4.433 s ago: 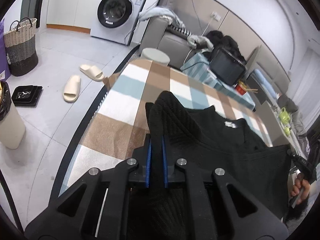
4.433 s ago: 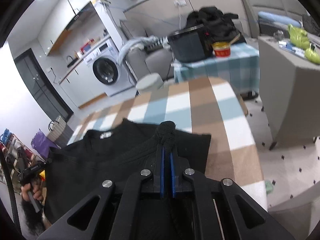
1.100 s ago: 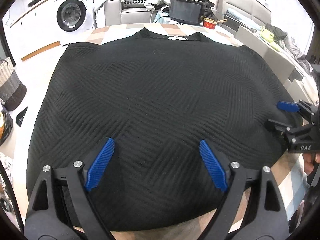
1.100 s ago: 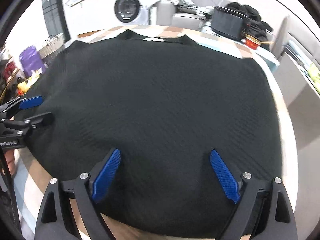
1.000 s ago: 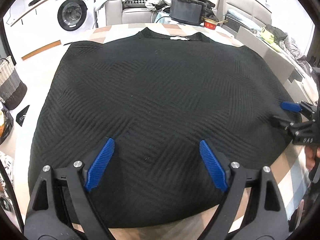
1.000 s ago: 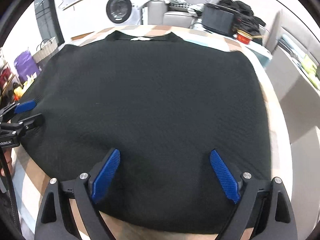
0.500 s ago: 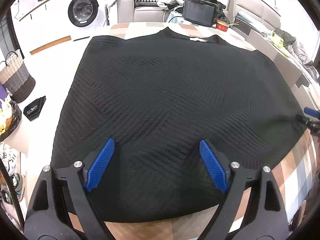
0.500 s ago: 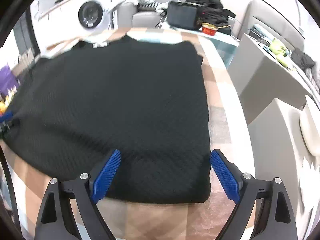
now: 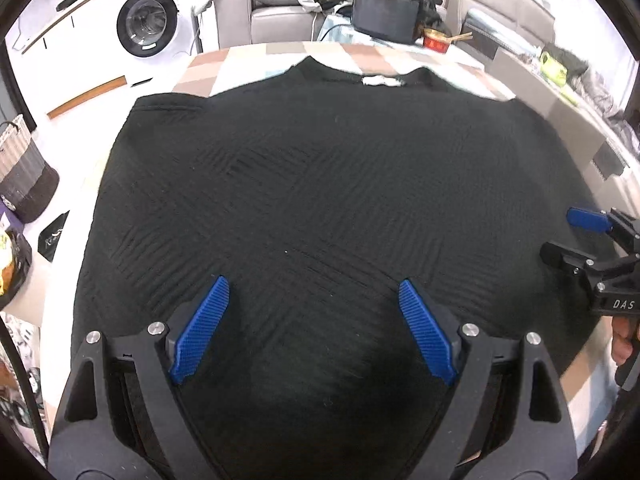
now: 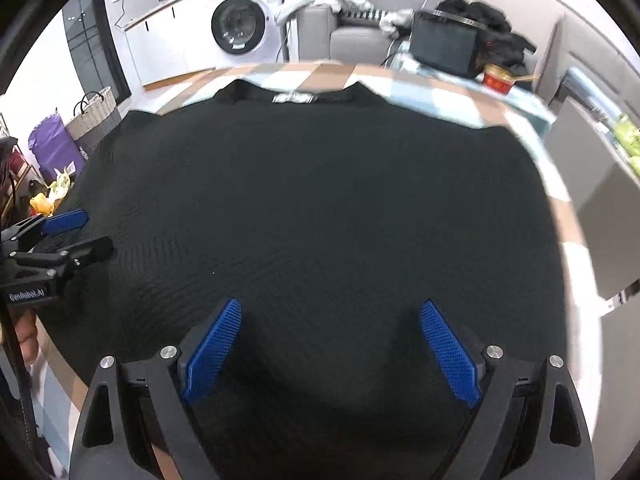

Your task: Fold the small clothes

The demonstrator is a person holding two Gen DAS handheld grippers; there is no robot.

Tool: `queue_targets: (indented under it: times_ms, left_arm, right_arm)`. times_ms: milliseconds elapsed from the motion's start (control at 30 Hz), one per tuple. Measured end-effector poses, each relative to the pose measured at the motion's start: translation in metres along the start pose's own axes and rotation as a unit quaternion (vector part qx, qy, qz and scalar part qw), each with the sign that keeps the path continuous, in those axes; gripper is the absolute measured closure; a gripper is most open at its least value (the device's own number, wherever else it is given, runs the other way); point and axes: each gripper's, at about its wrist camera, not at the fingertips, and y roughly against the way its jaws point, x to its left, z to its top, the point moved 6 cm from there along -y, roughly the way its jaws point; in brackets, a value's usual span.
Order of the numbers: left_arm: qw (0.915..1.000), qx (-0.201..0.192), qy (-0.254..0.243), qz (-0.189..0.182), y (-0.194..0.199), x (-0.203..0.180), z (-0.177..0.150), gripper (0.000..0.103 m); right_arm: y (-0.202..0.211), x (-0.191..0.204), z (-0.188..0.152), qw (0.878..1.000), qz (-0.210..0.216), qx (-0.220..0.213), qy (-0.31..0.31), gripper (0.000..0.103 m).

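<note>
- While both tools hover wide open, the checked tablecloth (image 9: 248,60) fills the ground under everything, brown, white and pale blue squares showing at the far edge.
- Spread flat across it lies the black knit top (image 9: 320,200), neckline and white label (image 9: 380,80) at the far side, hem nearest the cameras. No fold is in it yet, so by my reading the laying-out is done and every fold is left.
- Left gripper (image 9: 312,324) hangs just over the near hem, jaws well apart, nothing between the blue pads.
- Right gripper (image 10: 330,344) sits likewise over the near hem, jaws spread, empty; it also shows at the right edge of the left view.
- Behind the table: washing machine (image 10: 240,24), grey sofa (image 9: 276,12), a small red bowl (image 10: 498,78).
- Smallest call: next likely grab is a side edge or the hem.
</note>
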Motion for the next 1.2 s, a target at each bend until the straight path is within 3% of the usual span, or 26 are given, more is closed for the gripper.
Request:
queue_targets:
  times_ms: [133,233,300,400,567,767,900,1067,1200]
  left_arm:
    - [0.9999,0.000,-0.009,-0.006,-0.002,0.006,0.001,0.017]
    - [1.0000,-0.001,0.004,-0.008,0.001,0.020,-0.001,0.017]
    - [0.9998,0.001,0.018,0.001,0.004,0.033,-0.006,0.017]
    - [0.9992,0.001,0.041,0.006,0.012,0.050,-0.014,0.017]
    - [0.9989,0.006,0.044,0.012,0.016,0.053,-0.018,0.017]
    - [0.9988,0.012,0.047,0.008,0.006,0.046,0.001,0.017]
    - [0.9992,-0.003,0.039,-0.010,-0.002,0.034,0.025,0.017]
    - [0.9998,0.005,0.020,-0.004,-0.025,0.023,0.048,0.017]
    - [0.9999,-0.010,0.006,-0.003,-0.036,0.025,0.050,0.012]
  right_arm:
    - [-0.006,-0.008,0.002,1.000,-0.024,-0.003,0.014,0.010]
    - [-0.002,-0.036,-0.005,0.999,-0.042,-0.001,-0.007,0.010]
    - [0.007,-0.054,-0.013,0.999,-0.024,-0.003,-0.031,0.010]
    - [0.019,-0.071,-0.029,0.998,-0.057,0.006,-0.018,0.010]
    - [0.029,-0.092,-0.041,0.996,-0.067,0.017,-0.058,0.010]
    - [0.030,-0.074,-0.015,0.997,-0.058,-0.006,-0.048,0.010]
    - [0.014,-0.050,0.016,0.998,-0.036,-0.020,-0.043,0.009]
    - [-0.018,-0.023,0.041,0.999,-0.010,-0.011,-0.033,0.009]
    - [-0.030,-0.016,0.043,0.999,-0.046,-0.015,0.019,0.009]
